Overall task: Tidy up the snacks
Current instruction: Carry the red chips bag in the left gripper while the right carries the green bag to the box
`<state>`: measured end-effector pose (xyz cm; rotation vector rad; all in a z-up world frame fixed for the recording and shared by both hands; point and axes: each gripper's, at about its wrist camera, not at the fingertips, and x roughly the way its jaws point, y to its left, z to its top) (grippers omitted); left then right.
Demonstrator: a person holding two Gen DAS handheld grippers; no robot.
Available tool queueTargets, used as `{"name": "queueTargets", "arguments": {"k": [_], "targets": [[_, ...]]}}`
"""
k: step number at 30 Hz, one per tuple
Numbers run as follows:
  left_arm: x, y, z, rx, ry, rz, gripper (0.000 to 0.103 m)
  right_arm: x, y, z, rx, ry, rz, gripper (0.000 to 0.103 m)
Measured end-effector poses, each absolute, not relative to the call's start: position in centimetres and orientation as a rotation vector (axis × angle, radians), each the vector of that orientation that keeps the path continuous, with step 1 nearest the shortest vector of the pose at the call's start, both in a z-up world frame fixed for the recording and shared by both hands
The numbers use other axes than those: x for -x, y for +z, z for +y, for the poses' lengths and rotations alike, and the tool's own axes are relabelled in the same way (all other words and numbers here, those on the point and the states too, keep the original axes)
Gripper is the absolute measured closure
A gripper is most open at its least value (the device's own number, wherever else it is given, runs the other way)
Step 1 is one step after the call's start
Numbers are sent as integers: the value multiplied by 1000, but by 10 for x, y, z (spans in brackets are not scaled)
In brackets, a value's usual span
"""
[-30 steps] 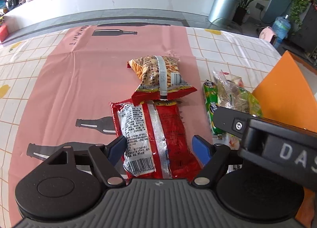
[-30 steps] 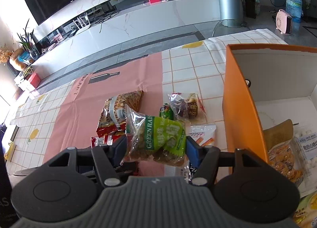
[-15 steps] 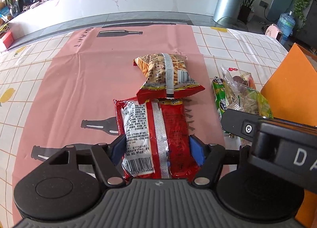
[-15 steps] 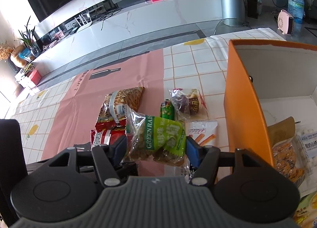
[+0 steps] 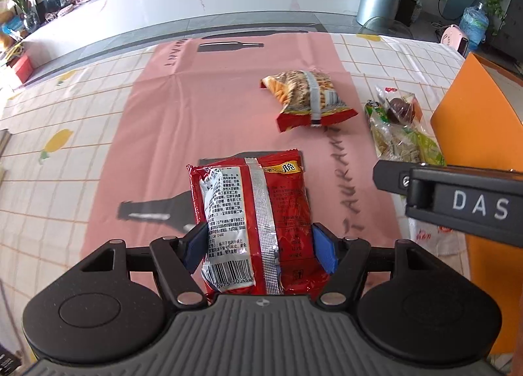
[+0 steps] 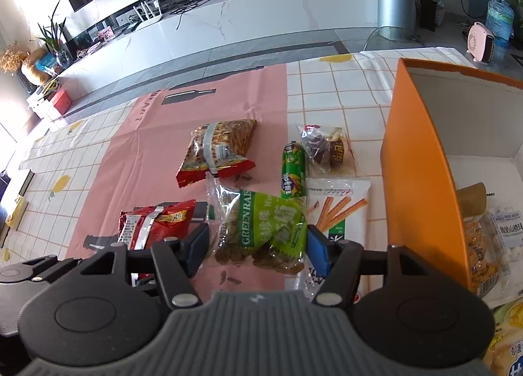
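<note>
Gripping red snack pkt (image 5: 255, 222) & green raisin bag (image 6: 261, 229).

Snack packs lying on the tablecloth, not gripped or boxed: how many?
4: striped-seal chips bag on the pink runner, green sausage stick, clear dates pouch, biscuit-stick pack nearest the orange box. Others may be hidden.

Table (image 6: 330, 82) draped in white gridded cloth with a pink runner (image 5: 202, 108) down the middle. On the runner, a striped crisp bag (image 6: 217, 150). Beside it on the grid, a green sausage stick (image 6: 293, 170), a clear date pouch (image 6: 327, 149), a breadstick packet (image 6: 340, 206). Touching the right edge, an orange box (image 6: 415, 163).
</note>
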<state>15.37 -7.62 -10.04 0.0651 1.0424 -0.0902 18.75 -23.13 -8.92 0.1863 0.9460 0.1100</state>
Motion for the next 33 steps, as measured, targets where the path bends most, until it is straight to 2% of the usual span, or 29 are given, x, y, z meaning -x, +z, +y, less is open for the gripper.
{"name": "queueTargets", "arguments": {"k": [20, 33], "targets": [[-78, -25, -36, -70, -76, 933, 26, -82, -29, -226, -126, 163, 906, 42], [-38, 25, -82, -87, -283, 827, 26, -28, 10, -265, -33, 139, 870, 42]]}}
